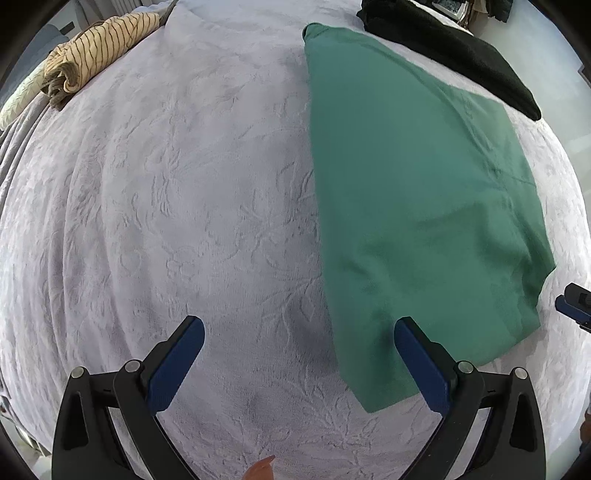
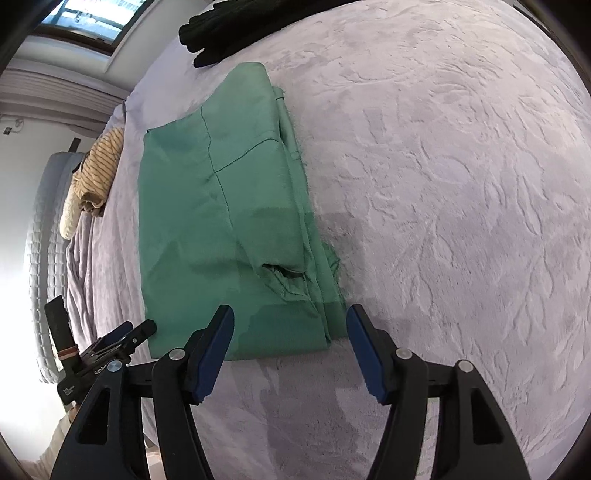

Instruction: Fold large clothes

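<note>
A green garment lies folded into a long flat strip on the pale grey bedspread. It also shows in the right wrist view, with its layered edges along the right side. My left gripper is open and empty, above the garment's near left corner. My right gripper is open and empty, above the garment's near end. The right gripper's tip shows at the right edge of the left wrist view. The left gripper shows at the lower left of the right wrist view.
A yellow striped garment lies bunched at the far left of the bed, also in the right wrist view. A black garment lies beyond the green one, also in the right wrist view. A window is behind.
</note>
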The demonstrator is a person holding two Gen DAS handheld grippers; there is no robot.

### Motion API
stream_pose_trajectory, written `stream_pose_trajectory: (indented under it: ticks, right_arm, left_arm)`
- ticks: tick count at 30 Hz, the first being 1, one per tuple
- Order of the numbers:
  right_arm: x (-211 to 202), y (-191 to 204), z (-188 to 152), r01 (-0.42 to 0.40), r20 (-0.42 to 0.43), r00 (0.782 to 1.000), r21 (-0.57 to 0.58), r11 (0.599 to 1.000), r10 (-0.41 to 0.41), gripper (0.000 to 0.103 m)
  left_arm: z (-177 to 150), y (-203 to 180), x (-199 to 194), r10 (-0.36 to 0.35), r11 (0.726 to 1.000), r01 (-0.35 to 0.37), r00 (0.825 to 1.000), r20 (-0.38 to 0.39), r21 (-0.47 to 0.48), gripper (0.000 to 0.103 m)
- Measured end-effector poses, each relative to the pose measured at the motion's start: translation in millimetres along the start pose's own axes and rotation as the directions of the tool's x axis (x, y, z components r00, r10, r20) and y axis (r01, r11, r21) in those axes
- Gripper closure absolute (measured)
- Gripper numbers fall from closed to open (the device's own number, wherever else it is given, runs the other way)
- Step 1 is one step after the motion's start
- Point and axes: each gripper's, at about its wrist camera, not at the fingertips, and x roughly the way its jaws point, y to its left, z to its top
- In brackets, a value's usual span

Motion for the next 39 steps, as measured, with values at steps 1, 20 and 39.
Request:
stream_pose_trajectory:
  ticks: [1, 20, 39]
  right_arm:
    - [-0.6, 0.0, 2.1, 0.000, 0.005, 1.000, -0.002, 1.000, 0.000, 0.026]
    - [16.7, -1.9, 34.5, -0.056, 0.022, 0.998, -0.051, 0.997, 0.057, 0.000]
    - [60.0, -4.7, 102.7, -0.295, -0.058, 0.955, -0.050, 0.954, 0.292, 0.000]
  left_arm:
    - [2.1, 1.6, -1.0, -0.006, 1.000, 0.006, 1.000, 0.006, -0.003, 0.000]
    - [33.1, 6.6, 9.7, -0.046, 0.998, 0.048, 0.997, 0.066, -0.030, 0.000]
    - [51.4, 7.2, 57.7, -0.380, 0.925, 0.379, 0.923, -0.062, -0.026, 0.000]
